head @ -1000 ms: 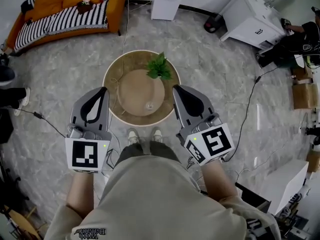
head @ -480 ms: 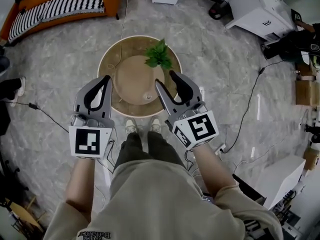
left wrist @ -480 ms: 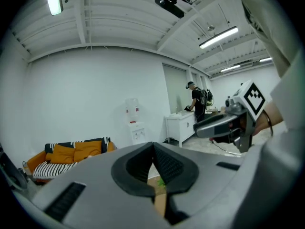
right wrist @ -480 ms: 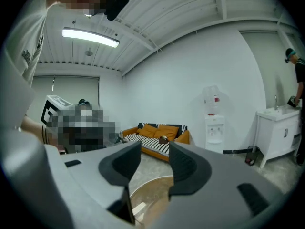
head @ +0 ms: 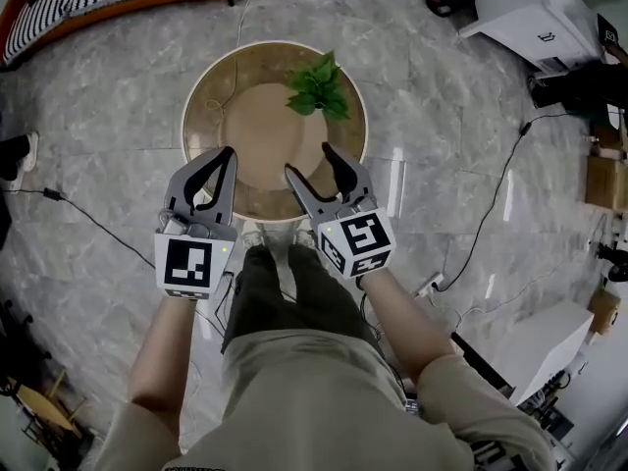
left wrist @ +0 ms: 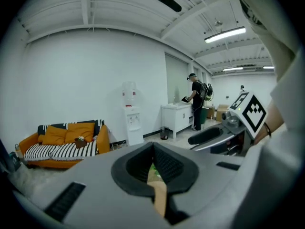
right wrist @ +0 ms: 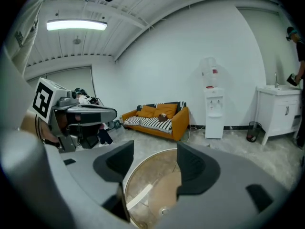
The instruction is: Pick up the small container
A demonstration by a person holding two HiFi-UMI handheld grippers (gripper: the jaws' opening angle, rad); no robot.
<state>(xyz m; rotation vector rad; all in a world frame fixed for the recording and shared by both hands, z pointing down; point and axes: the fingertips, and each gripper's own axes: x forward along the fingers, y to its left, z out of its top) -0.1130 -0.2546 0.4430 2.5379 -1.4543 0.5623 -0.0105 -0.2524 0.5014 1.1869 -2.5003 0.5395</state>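
Observation:
A round wooden table (head: 210, 94) stands in front of me with a green plant (head: 316, 85) on its far right. In the right gripper view the small container (right wrist: 164, 212) is a little pale thing on the tabletop (right wrist: 151, 176), low between the jaws. I cannot make it out in the head view. My right gripper (head: 310, 162) hangs over the table's near edge; its jaws are opening and nothing is touching them (right wrist: 155, 159). My left gripper (head: 224, 155) is shut and empty at the table's near left edge, its jaws meeting (left wrist: 153, 147).
An orange sofa (right wrist: 157, 120) with a striped blanket lies beyond the table. A white water dispenser (right wrist: 213, 111) and a white cabinet (head: 535, 18) stand at the right. Cables (head: 491, 214) run across the marble floor. A person (left wrist: 196, 99) stands at the cabinet.
Both grippers have come forward from beside the table to over its near edge. The right gripper's jaws have gone from shut to wide apart. The left gripper stays shut.

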